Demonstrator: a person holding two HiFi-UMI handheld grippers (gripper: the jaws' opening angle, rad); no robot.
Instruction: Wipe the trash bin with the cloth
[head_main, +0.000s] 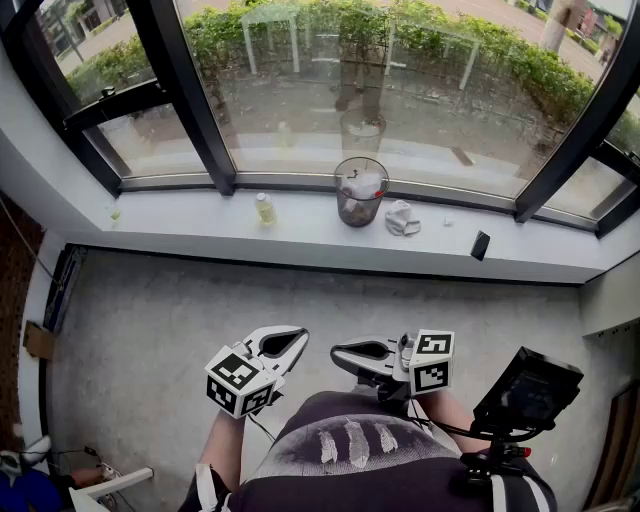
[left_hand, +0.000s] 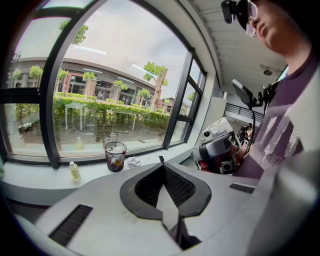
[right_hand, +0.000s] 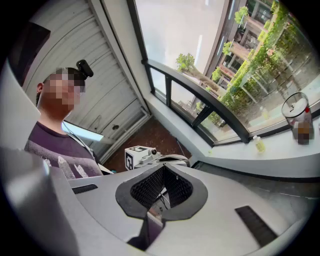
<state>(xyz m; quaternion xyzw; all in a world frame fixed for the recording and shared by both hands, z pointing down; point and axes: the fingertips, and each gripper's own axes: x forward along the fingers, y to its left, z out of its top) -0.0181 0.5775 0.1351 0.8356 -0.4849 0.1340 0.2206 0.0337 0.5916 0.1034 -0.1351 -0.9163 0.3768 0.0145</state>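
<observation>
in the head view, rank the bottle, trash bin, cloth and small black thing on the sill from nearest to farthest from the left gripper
1. Straight ahead of the left gripper, on the sill: the bottle.
2. Further right: the trash bin and the cloth beside it, too close to call.
3. Far right of the sill: the small black thing.

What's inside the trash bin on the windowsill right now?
The trash bin holds crumpled white litter piled near its top. The dark tinted wall and that pile hide whatever lies lower down, so the bottom cannot be made out.
</observation>
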